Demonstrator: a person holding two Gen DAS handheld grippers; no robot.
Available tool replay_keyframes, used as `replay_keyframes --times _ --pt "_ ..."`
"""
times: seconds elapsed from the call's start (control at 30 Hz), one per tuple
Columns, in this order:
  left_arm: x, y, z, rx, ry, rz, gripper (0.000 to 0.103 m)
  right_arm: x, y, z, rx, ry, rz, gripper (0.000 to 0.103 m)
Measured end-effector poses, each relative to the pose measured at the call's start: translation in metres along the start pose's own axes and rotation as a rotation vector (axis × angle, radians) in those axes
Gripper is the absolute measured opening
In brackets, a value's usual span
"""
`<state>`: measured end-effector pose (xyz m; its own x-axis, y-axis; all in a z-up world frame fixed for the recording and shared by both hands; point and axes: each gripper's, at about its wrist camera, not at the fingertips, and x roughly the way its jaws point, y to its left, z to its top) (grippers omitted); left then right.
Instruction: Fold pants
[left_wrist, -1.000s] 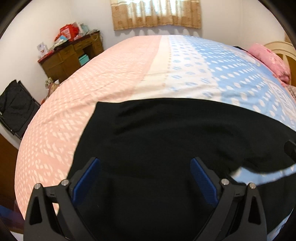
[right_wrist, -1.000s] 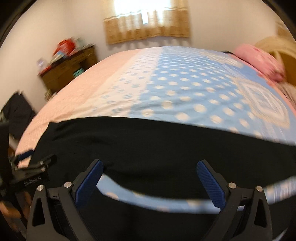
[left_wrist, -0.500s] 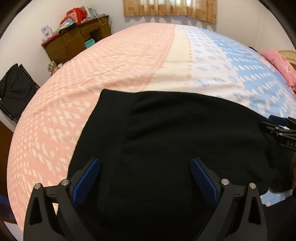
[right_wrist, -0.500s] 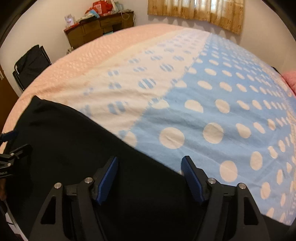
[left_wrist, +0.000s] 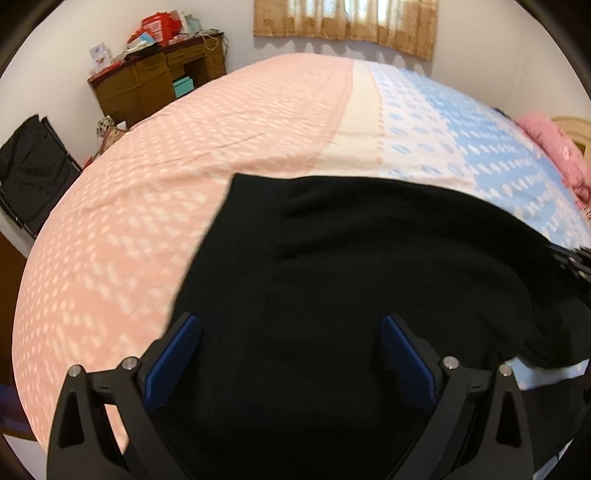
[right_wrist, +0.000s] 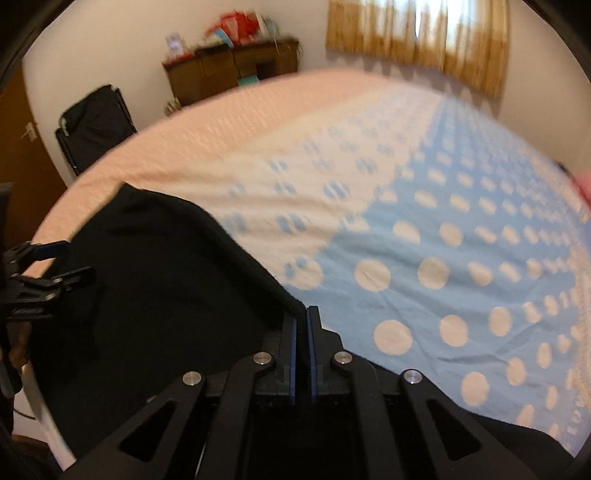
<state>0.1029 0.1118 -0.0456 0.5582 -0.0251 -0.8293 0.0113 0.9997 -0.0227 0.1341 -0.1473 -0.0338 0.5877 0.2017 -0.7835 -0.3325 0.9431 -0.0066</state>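
Observation:
Black pants (left_wrist: 351, 258) lie spread on the bed near its front edge; they also show in the right wrist view (right_wrist: 159, 295). My left gripper (left_wrist: 291, 354) is open, its blue pads wide apart just above the black cloth. My right gripper (right_wrist: 302, 325) is shut on the far edge of the pants, where the black cloth meets the blue dotted sheet. The left gripper shows at the left edge of the right wrist view (right_wrist: 40, 273). The right gripper shows at the right edge of the left wrist view (left_wrist: 572, 262).
The bed cover is pink (left_wrist: 184, 166) on the left, cream in the middle and blue with white dots (right_wrist: 461, 258) on the right. A pink pillow (left_wrist: 554, 147) lies far right. A wooden desk (left_wrist: 155, 85) and a black bag (left_wrist: 33, 173) stand by the wall.
My right gripper has gone from wide open to shut on the edge of the pants. The left gripper stays open over the cloth, and its view has shifted slightly.

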Motion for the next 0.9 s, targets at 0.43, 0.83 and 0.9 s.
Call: replay_keyframes --times 0.43,0.83,0.9 --pt "-0.041 0.028 0.014 -0.134 -0.038 -0.186 0.101 -0.067 0.112 -0.119 -0.075 -0.123 0.004 0.005" --pt "0.025 -0.007 0.039 -0.167 0.169 -0.120 0.098 -0.052 0.127 -0.150 -0.095 -0.129 -0.045 0.005" --pt "0.032 -0.005 0.036 -0.185 0.187 -0.115 0.080 -0.050 0.128 -0.150 -0.102 -0.127 -0.054 0.005"
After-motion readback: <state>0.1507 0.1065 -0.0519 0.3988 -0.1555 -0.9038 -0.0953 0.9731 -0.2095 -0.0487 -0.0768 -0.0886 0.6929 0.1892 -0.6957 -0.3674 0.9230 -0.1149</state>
